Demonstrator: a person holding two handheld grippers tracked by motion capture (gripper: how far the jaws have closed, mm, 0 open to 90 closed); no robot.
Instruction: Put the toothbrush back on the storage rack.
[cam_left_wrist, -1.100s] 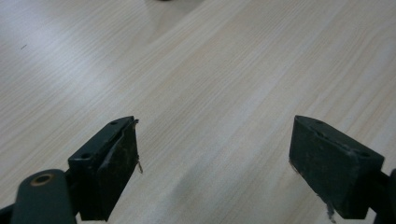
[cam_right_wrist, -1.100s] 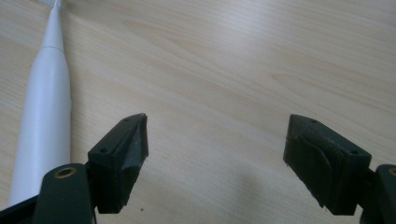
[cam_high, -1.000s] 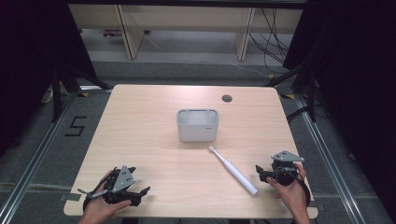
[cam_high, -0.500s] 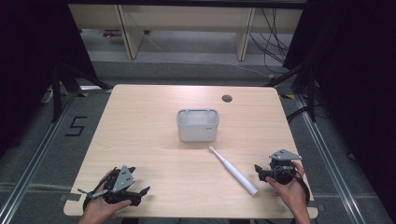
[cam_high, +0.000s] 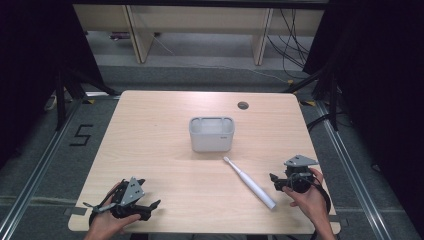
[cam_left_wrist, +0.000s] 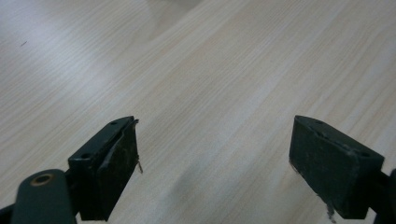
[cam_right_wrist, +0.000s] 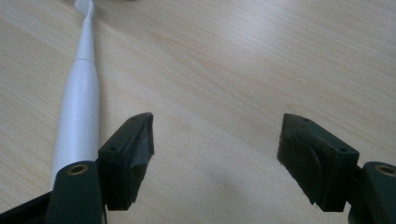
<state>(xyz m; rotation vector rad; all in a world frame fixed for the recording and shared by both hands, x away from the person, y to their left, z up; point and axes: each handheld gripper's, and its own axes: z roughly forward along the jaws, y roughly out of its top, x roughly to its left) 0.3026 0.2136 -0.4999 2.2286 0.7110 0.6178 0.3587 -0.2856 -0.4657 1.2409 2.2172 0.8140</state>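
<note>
A white electric toothbrush lies slantwise on the wooden table, brush head towards a pale grey open box at the table's middle. My right gripper is held low, just right of the toothbrush's handle end. It is open, its jaws have just been closing a little, and nothing is between them. In the right gripper view the toothbrush lies left of the left jaw, outside the gripper. My left gripper rests open near the front left corner, and in its own view the gripper has bare wood between its jaws.
A small round cable hole sits near the table's far edge. Metal rails and dark floor run along both sides of the table. Shelving legs and cables stand beyond the far edge.
The right gripper has edged slightly left towards the toothbrush's handle. The left gripper, the toothbrush and the box have stayed where they were.
</note>
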